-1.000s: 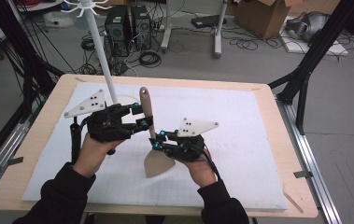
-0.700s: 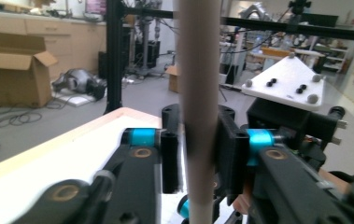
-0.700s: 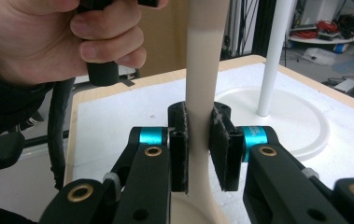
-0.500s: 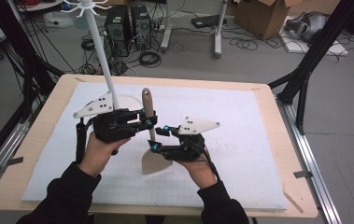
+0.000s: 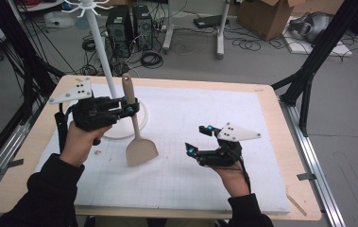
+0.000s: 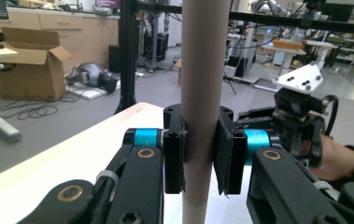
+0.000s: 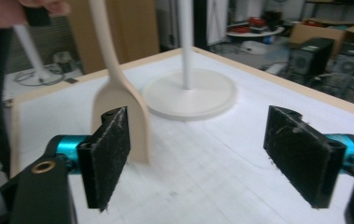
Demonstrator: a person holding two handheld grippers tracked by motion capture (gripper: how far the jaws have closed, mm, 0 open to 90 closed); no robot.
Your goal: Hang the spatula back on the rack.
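I noted the left gripper (image 5: 130,109) clamped on the handle of the spatula (image 5: 138,137), which hung upright just beside the stand (image 5: 102,52), while the right gripper (image 5: 199,140), jaws just opened and empty, stood well apart.

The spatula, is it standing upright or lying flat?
Upright: the left gripper clamps the spatula by its handle, blade down near the white mat.
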